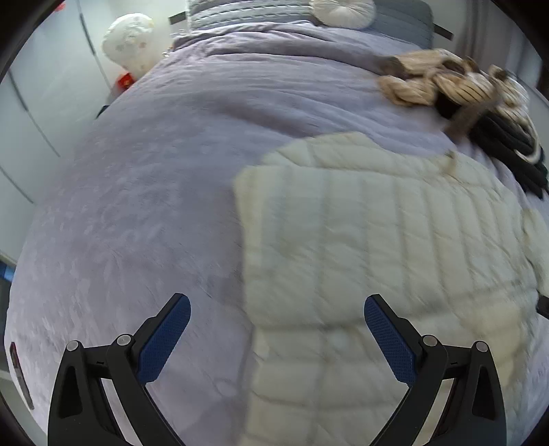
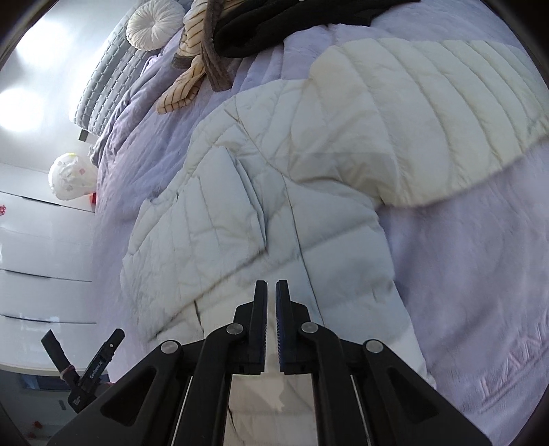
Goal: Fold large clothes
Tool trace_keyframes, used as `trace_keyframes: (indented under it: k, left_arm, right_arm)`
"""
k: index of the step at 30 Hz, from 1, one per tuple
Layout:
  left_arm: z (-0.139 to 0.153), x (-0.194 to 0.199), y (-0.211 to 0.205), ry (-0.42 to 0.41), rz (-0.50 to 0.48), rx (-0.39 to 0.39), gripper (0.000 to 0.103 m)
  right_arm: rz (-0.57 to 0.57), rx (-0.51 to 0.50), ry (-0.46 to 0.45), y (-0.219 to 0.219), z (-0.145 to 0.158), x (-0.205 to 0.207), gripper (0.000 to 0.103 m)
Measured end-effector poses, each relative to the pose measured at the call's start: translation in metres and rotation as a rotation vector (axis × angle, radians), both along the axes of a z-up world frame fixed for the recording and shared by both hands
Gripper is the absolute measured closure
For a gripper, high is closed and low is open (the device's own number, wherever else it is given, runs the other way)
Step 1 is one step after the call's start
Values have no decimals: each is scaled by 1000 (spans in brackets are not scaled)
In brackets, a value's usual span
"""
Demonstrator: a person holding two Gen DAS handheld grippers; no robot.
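Note:
A cream quilted puffer jacket (image 1: 377, 240) lies spread on a lavender bed cover (image 1: 137, 206). My left gripper (image 1: 276, 305) is open and empty, hovering above the jacket's left edge. In the right wrist view the same jacket (image 2: 274, 178) lies with one sleeve (image 2: 429, 113) stretched to the right. My right gripper (image 2: 271, 284) has its jaws nearly together low over the jacket's hem, with pale fabric showing in the narrow gap; I cannot tell whether it pinches the fabric. The left gripper (image 2: 84, 338) shows at the lower left of that view.
A pile of striped tan and black clothes (image 1: 480, 103) lies at the bed's far right, also in the right wrist view (image 2: 219, 41). A round white cushion (image 2: 154, 24) and grey quilted pillow (image 2: 106, 79) sit at the head. White cabinets (image 2: 41, 257) stand beside the bed.

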State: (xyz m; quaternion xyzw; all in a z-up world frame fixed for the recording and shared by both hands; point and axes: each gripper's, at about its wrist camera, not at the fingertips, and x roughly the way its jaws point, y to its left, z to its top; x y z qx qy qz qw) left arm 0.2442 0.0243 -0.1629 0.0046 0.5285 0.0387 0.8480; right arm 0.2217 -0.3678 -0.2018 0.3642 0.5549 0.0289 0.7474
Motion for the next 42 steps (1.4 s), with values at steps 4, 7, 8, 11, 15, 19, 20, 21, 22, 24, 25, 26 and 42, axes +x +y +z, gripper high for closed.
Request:
trace_keyframes:
  k: [4, 7, 8, 11, 15, 19, 20, 21, 22, 24, 25, 26, 42]
  left_arm:
    - [7, -19, -23, 8, -18, -30, 1]
    - [13, -31, -41, 18, -29, -64, 1]
    - [14, -34, -49, 21, -38, -72, 1]
    - [16, -43, -70, 33, -74, -80, 1]
    - [16, -49, -96, 62, -115, -94, 1]
    - [13, -50, -121, 82, -157, -91, 1]
    - [12, -49, -129, 84, -169, -82, 1]
    - [11, -49, -137, 83, -180, -68, 1]
    - [10, -48, -143, 82, -191, -57, 1]
    - [9, -47, -155, 85, -211, -44, 1]
    - [8, -46, -159, 90, -220, -47, 1]
    - [7, -44, -163, 97, -227, -53, 1]
    - [-13, -23, -219, 181, -257, -15, 1]
  right_arm:
    - [14, 16, 21, -1, 2, -20, 96]
    - [21, 21, 33, -4, 3, -33, 61]
    - [19, 22, 36, -6, 3, -38, 47]
    - [15, 22, 28, -14, 7, -52, 30]
    - [-15, 34, 28, -30, 7, -68, 24]
    - [-54, 33, 15, -48, 7, -80, 17]
    - [-65, 30, 13, -54, 7, -83, 13]
    - [-78, 30, 11, -59, 6, -85, 3]
    - [-93, 37, 8, -65, 5, -88, 0]
    - [-109, 57, 7, -74, 2, -90, 0]
    - [-116, 66, 7, -78, 0, -91, 0]
    - [-123, 66, 9, -82, -1, -92, 0]
    - [-292, 94, 51, -171, -24, -88, 0]
